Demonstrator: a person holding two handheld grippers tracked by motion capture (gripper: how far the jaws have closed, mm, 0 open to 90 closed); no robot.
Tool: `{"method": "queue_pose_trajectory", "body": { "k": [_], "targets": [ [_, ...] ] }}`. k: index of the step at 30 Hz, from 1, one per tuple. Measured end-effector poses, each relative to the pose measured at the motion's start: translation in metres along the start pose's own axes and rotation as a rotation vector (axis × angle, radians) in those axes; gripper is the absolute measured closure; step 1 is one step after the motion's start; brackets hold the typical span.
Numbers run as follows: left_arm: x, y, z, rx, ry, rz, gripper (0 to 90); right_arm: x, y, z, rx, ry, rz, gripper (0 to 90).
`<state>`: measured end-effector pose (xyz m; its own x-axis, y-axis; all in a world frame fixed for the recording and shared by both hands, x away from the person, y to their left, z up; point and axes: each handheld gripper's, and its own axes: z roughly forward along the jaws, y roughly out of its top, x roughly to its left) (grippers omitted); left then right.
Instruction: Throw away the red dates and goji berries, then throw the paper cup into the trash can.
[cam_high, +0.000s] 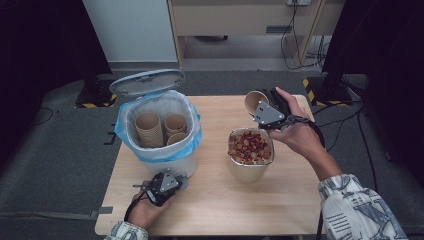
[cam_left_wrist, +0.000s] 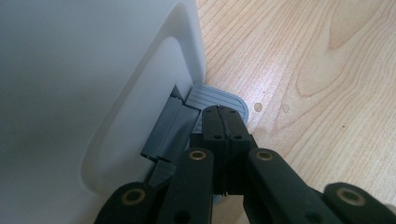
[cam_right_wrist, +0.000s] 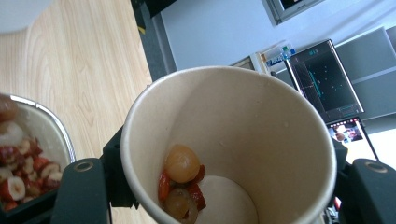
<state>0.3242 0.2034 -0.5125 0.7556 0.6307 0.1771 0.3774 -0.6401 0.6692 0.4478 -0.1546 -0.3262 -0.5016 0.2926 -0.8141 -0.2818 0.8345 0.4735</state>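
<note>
A white pedal bin (cam_high: 172, 164) with a blue liner stands at the table's left, its grey lid (cam_high: 146, 81) raised. Several brown paper cups (cam_high: 150, 128) stand inside it. My left gripper (cam_high: 181, 180) is shut, and its tips (cam_left_wrist: 223, 112) rest on the bin's grey pedal (cam_left_wrist: 217, 95) at the foot of the white wall (cam_left_wrist: 93, 93). My right gripper (cam_high: 261, 103) is shut on a paper cup (cam_high: 254, 101), which is tilted above a metal bowl (cam_high: 249, 171). In that cup (cam_right_wrist: 261, 116) a few pieces of dried fruit (cam_right_wrist: 182, 165) lie between the jaws of my right gripper (cam_right_wrist: 229, 179).
The bowl's rim (cam_right_wrist: 65, 135) shows at the left of the right gripper view, heaped with red and pale dried fruit (cam_high: 250, 147). Bare wood (cam_high: 215, 200) stretches along the table's front. Cables and black stands sit on the floor behind the table.
</note>
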Motion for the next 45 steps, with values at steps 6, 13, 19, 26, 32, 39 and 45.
{"method": "queue_pose_trajectory", "body": {
  "k": [6,13,19,26,32,39,45],
  "targets": [
    [0.000,0.000,0.000,0.000,0.000,0.000,89.7,-0.001,0.003,0.000,-0.012,0.005,0.022,30.4],
    [0.000,0.000,0.000,-0.005,-0.002,-0.006,89.7,-0.002,0.004,0.001,-0.033,0.021,0.082,30.0],
    [0.000,0.000,0.000,-0.003,-0.002,-0.006,89.7,-0.006,0.007,0.002,-0.067,0.045,0.161,29.6],
    [0.000,0.000,0.000,-0.006,-0.005,-0.009,89.7,-0.008,0.011,0.008,-0.101,0.085,0.239,29.6],
    [0.000,0.000,0.000,-0.008,-0.005,-0.011,89.7,-0.011,0.015,0.012,-0.128,0.110,0.296,29.6],
    [0.002,-0.001,0.000,-0.011,-0.014,-0.026,89.7,-0.015,0.022,0.017,-0.162,0.141,0.354,29.6],
    [0.002,-0.001,0.000,-0.008,-0.010,-0.021,89.7,-0.016,0.031,0.022,-0.177,0.172,0.388,29.6]
  ]
}}
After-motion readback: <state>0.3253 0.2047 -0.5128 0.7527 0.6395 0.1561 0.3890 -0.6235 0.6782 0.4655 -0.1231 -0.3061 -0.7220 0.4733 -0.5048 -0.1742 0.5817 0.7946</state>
